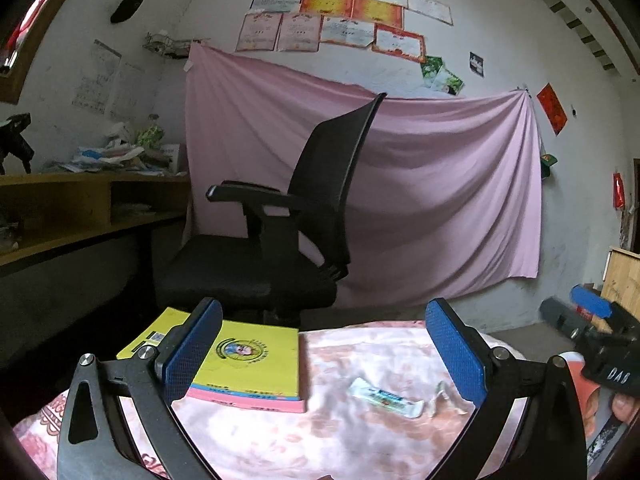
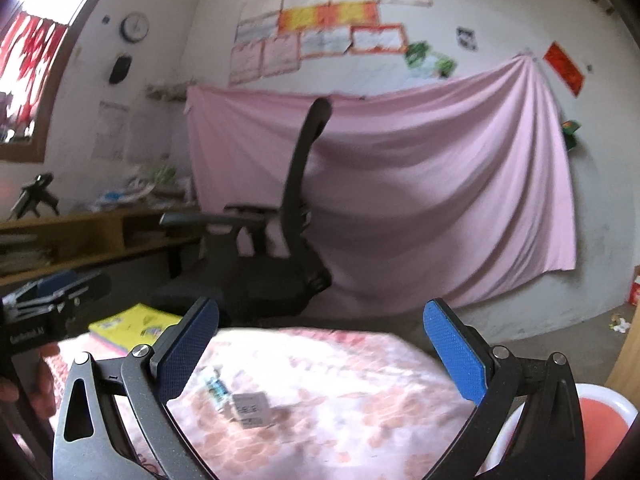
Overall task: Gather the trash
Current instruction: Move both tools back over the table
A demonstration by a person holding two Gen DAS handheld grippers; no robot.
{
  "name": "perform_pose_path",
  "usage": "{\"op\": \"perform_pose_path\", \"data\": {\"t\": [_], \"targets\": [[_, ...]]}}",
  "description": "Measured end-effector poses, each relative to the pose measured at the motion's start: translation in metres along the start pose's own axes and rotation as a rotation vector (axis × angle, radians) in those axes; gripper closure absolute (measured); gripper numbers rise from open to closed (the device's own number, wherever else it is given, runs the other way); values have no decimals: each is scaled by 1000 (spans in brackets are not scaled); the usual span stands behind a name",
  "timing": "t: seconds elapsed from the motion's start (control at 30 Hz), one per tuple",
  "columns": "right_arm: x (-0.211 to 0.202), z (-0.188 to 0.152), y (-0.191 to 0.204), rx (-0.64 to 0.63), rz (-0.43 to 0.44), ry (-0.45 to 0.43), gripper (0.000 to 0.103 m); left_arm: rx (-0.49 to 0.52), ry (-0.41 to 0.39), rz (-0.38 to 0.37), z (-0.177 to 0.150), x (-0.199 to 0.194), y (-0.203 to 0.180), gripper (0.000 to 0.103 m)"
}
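Floral bedding (image 1: 360, 432) lay bare around a crinkled white wrapper (image 1: 386, 397) near its far edge, beside a yellow book (image 1: 256, 364). Both the left gripper (image 1: 324, 356) and right gripper (image 2: 320, 354) stood spread, gripping nothing.

left tool (image 1: 324, 354) — black arms | blue textured pads | silver screws — right tool (image 2: 320, 350) alike

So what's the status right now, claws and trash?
Left claw and right claw both open, empty. Crumpled white wrapper lies loose on the pink floral cloth, not yet grabbed. Yellow book beside it, not blocking.
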State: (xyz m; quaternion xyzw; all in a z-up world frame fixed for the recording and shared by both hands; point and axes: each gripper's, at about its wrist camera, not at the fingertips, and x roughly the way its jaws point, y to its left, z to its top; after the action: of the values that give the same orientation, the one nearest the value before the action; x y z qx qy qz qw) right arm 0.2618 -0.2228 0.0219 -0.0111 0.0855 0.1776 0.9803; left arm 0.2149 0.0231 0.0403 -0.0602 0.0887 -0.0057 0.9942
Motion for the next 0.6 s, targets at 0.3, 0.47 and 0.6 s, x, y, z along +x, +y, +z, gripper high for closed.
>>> {"op": "perform_pose_path", "data": {"t": [0.3,0.47,0.6], "targets": [[61,-17,22,-21,144,329,8,-24,127,-9,-6,25,14,3],[85,-32,24,-7,186,492,27,-41,247,-29,-14,44,15,4],[93,-39,19,35,217,557,50,-51,314,-66,-20,55,14,9]]}}
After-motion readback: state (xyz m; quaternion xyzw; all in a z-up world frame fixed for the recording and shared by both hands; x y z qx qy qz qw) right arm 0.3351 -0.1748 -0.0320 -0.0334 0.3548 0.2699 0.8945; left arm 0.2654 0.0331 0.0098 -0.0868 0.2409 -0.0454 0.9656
